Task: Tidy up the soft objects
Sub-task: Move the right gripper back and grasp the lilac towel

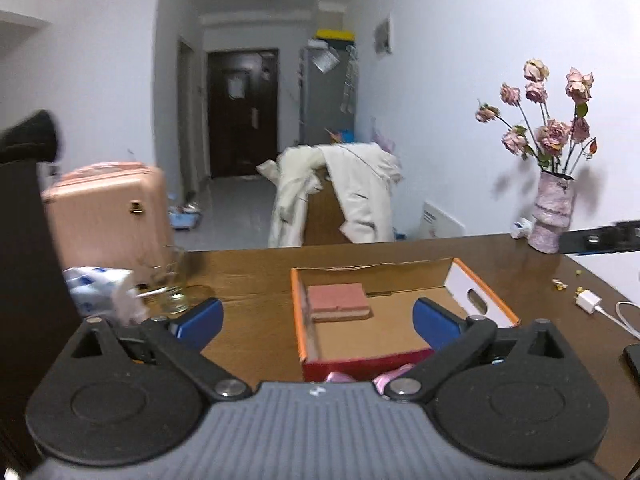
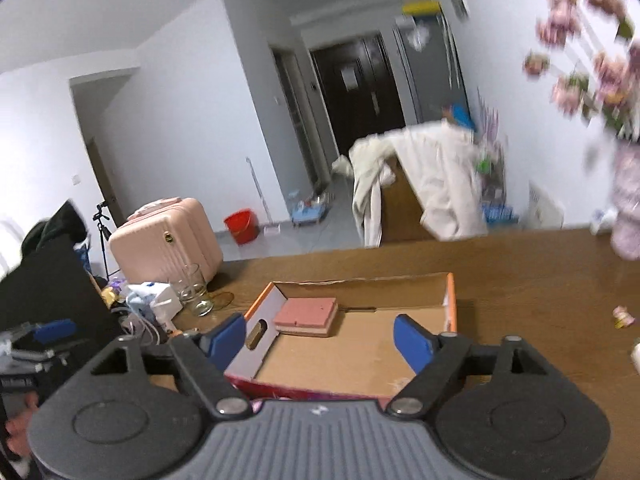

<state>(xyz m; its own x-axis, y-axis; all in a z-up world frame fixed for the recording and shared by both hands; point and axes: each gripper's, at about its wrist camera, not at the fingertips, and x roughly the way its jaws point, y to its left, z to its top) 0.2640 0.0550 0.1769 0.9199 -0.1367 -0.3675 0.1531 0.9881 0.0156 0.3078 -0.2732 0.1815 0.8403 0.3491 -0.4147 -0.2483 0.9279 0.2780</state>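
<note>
An open cardboard box with an orange rim and red front stands on the brown table. A pink sponge block lies in its far left corner; it also shows in the right wrist view, inside the box. My left gripper is open and empty, held above the box's near edge. My right gripper is open and empty, also above the box's near side. A pink soft thing peeks out just in front of the box, mostly hidden by my left gripper's body.
A drinking glass and a blue-white packet stand left of the box. A vase of dried roses is at the far right. A white charger and cable lie at right. A pink suitcase stands beyond the table.
</note>
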